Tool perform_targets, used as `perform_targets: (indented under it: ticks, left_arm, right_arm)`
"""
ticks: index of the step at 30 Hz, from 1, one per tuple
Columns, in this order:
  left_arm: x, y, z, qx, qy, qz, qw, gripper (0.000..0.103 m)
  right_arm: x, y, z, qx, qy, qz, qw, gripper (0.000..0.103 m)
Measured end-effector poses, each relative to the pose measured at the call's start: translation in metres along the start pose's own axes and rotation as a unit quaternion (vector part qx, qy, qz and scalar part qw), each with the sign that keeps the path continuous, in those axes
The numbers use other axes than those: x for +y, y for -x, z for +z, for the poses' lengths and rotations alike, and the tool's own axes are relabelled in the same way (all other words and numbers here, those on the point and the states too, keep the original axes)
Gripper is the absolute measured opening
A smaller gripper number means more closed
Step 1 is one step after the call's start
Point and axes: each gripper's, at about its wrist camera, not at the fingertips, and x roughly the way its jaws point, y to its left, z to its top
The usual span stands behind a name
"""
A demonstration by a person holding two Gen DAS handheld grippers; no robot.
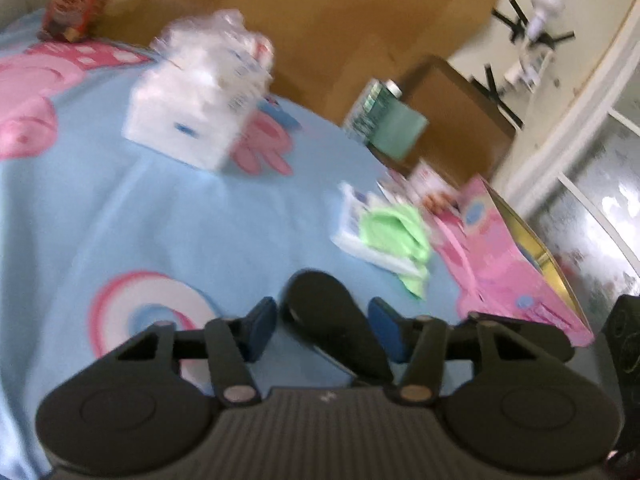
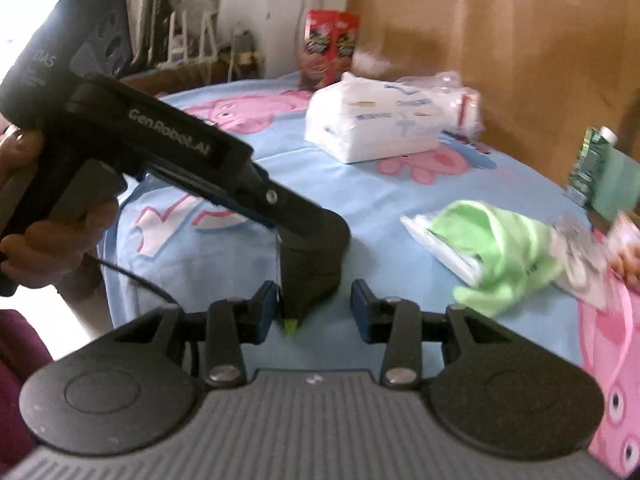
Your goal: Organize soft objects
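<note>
A black ribbed sock (image 2: pixel 314 268) with a green toe stands upright over the blue bedsheet (image 2: pixel 392 208). My left gripper (image 2: pixel 316 236), held by a hand (image 2: pixel 60 240), comes in from the left and is shut on the sock's top. In the left wrist view the sock (image 1: pixel 332 320) fills the gap between the blue pads of that gripper (image 1: pixel 324 322). My right gripper (image 2: pixel 314 312) is open around the sock's lower end; its left pad is close to the fabric, its right pad stands apart. A green cloth (image 2: pixel 496 248) lies on a white packet to the right.
A white tissue pack (image 2: pixel 376 120) lies further back on the bed, with a red snack bag (image 2: pixel 328 48) behind it. A green carton (image 2: pixel 604 176) stands at the right edge. A pink box (image 1: pixel 512 264) lies beside the green cloth (image 1: pixel 396 236). A wooden headboard (image 1: pixel 320 20) closes the back.
</note>
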Motion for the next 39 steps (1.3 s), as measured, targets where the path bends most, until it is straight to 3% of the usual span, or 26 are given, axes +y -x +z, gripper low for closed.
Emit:
perform_targets:
  ticks: [5, 8, 12, 17, 21, 25, 28, 31, 35, 39]
  left_arm:
    - [-0.025, -0.012, -0.002, 0.007, -0.026, 0.012, 0.9996, 0.038]
    - [-0.043, -0.015, 0.005, 0.007, -0.041, -0.01, 0.9991, 0.038]
    - [-0.088, -0.031, 0.023, -0.001, -0.098, -0.041, 0.9943, 0.038]
    - [-0.167, -0.07, 0.041, -0.01, -0.181, -0.09, 0.9794, 0.038]
    - [-0.219, -0.107, 0.049, -0.008, -0.205, -0.131, 0.97, 0.039]
    - [-0.258, -0.15, 0.049, 0.01, -0.221, -0.136, 0.9657, 0.041]
    - [-0.269, -0.17, 0.041, 0.016, -0.234, -0.116, 0.9651, 0.042]
    - [-0.266, -0.176, 0.033, 0.017, -0.237, -0.103, 0.9658, 0.042]
    - [-0.25, -0.162, 0.029, 0.008, -0.235, -0.113, 0.9653, 0.042]
    - [-0.216, -0.127, 0.031, -0.019, -0.23, -0.126, 0.9649, 0.046]
  right_arm:
    - [0.001, 0.005, -0.011, -0.031, -0.028, -0.023, 0.999, 0.04]
    - [-0.005, 0.026, -0.019, -0.064, -0.034, -0.044, 0.996, 0.04]
    - [-0.022, 0.055, -0.022, -0.106, -0.049, -0.101, 0.988, 0.04]
    - [-0.057, 0.1, -0.031, -0.146, -0.077, -0.197, 0.966, 0.04]
    - [-0.09, 0.132, -0.04, -0.162, -0.107, -0.26, 0.946, 0.04]
    - [-0.126, 0.14, -0.051, -0.154, -0.125, -0.319, 0.927, 0.04]
    - [-0.153, 0.133, -0.061, -0.118, -0.14, -0.365, 0.913, 0.041]
    - [-0.173, 0.133, -0.072, -0.107, -0.167, -0.422, 0.884, 0.047]
    - [-0.173, 0.145, -0.082, -0.14, -0.21, -0.413, 0.875, 0.047]
    - [-0.153, 0.147, -0.081, -0.172, -0.215, -0.4, 0.874, 0.047]
